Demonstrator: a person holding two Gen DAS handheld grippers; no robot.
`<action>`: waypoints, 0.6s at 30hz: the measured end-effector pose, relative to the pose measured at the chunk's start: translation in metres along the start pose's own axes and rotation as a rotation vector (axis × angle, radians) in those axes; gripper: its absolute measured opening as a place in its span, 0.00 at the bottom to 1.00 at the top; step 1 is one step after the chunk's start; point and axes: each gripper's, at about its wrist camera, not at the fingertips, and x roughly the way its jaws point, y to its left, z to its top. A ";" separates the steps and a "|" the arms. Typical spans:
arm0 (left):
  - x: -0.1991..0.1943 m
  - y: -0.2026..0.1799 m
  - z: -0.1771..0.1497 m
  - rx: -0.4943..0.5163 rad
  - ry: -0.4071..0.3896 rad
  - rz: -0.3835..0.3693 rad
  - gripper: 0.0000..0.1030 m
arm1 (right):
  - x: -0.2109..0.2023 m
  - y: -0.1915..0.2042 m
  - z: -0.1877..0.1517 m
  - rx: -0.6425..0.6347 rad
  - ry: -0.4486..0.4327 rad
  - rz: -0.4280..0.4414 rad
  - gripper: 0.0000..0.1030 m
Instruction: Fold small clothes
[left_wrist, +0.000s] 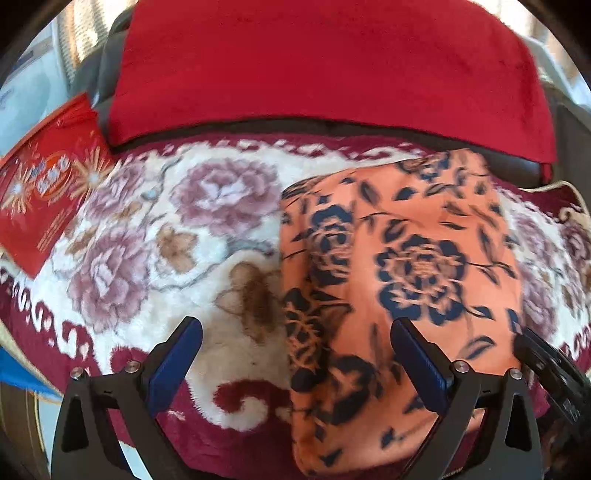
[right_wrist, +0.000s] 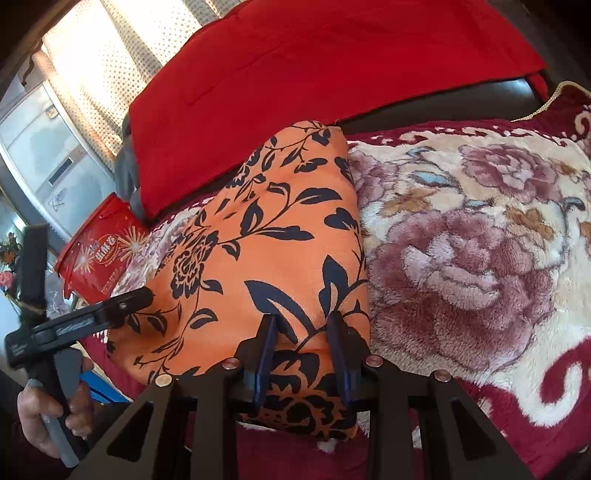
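Left gripper (left_wrist: 295, 354) stands wide open over the near left edge of the orange floral garment (left_wrist: 399, 266), gripping nothing. Garment lies folded on the plush floral blanket (left_wrist: 155, 229); judged light, soft, slippery, best taken at edges. Right gripper (right_wrist: 304, 347), jaws narrow, straddles its near hem, apparently unclamped.

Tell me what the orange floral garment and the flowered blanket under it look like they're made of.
Orange floral garment: thin, smooth woven cloth, maybe rayon or polyester; it lies flat with soft folds and a slight sheen. Flowered blanket: thick plush fleece, likely synthetic; fuzzy raised pile shows.
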 end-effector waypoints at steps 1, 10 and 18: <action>0.005 0.001 0.000 -0.010 0.011 0.003 0.99 | 0.000 0.000 0.000 -0.001 -0.001 0.003 0.32; 0.042 0.007 0.001 -0.091 0.144 -0.017 1.00 | -0.002 -0.004 0.004 -0.005 0.018 0.021 0.32; -0.007 0.019 0.014 -0.094 0.019 -0.022 1.00 | -0.021 -0.009 0.015 0.058 0.019 0.048 0.32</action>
